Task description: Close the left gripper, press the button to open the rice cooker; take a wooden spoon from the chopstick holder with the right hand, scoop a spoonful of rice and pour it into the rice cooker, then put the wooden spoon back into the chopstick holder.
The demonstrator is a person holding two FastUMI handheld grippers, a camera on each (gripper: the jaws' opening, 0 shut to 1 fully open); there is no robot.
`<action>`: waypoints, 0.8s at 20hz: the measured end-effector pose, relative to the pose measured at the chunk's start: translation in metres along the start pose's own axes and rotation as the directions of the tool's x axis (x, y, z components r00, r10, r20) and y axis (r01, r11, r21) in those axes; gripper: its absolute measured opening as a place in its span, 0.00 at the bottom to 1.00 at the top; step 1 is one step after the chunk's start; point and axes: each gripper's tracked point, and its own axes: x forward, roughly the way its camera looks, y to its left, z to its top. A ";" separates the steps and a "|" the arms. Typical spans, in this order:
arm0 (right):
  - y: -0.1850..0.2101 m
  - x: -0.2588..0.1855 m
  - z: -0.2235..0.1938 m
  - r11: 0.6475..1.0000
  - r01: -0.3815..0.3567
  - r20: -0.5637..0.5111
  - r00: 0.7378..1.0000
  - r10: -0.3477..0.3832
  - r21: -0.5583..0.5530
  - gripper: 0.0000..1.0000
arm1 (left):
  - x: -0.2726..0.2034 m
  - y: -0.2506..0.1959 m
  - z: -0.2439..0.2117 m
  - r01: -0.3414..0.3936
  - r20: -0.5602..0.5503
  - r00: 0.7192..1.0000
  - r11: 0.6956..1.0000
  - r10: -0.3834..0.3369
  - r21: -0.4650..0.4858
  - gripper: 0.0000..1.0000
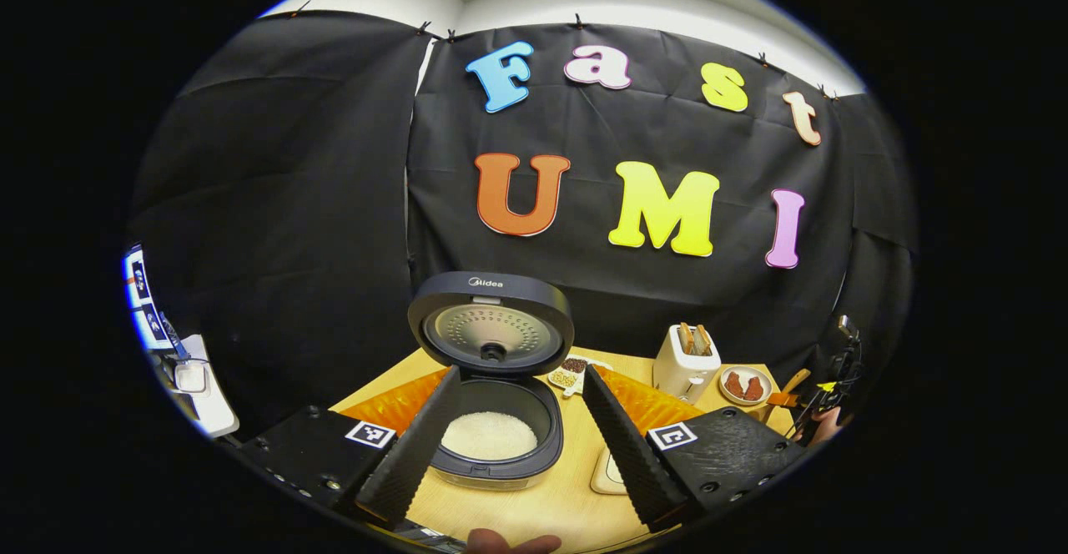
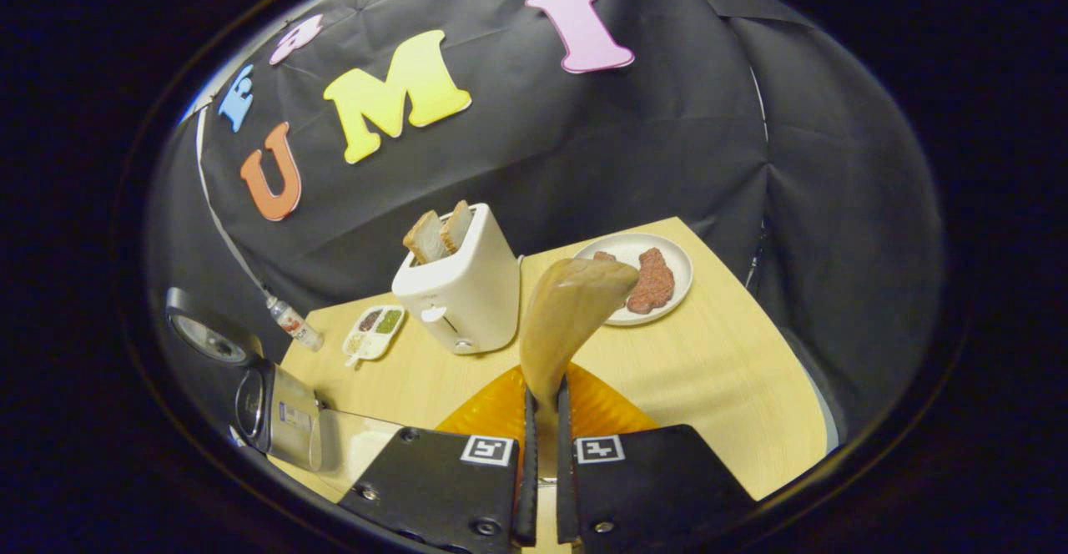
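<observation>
The rice cooker (image 1: 501, 454) stands with its lid (image 1: 491, 324) raised, and white rice (image 1: 488, 435) lies in its pot. My left gripper (image 1: 521, 379) is open, its fingers spread to either side of the cooker a little in front of it. My right gripper (image 2: 546, 400) is shut on the handle of a wooden spoon (image 2: 571, 299), whose bowl rises above the table with its back toward me, so its contents are hidden. In the right gripper view the cooker (image 2: 279, 408) sits at the far left. In the left gripper view the right gripper (image 1: 822, 412) hangs at the far right.
A white toaster (image 2: 463, 287) with bread slices stands mid-table, on the wooden table (image 2: 717, 387). A plate (image 2: 676, 258) with meat pieces lies behind it. A divided dish (image 2: 375, 330) and a small bottle (image 2: 292, 320) sit near the wall. An orange mat (image 2: 492, 412) lies under the grippers. A pale rounded dish (image 1: 607, 472) sits beside the cooker.
</observation>
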 end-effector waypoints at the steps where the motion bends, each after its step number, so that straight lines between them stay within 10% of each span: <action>1: 0.000 0.005 -0.006 1.000 -0.001 -0.007 1.000 0.001 -0.009 0.14 | 0.001 0.002 0.001 -0.008 0.000 1.000 1.000 0.008 0.002 0.95; 13: 0.002 0.009 -0.023 0.995 0.005 0.029 1.000 -0.002 -0.096 0.18 | 0.010 0.011 0.028 -0.010 0.062 0.998 1.000 0.010 -0.001 0.95; 16: -0.003 -0.007 -0.007 0.991 0.032 0.068 0.997 -0.023 -0.127 0.38 | 0.015 0.013 0.039 0.007 0.091 0.996 1.000 -0.007 -0.007 0.95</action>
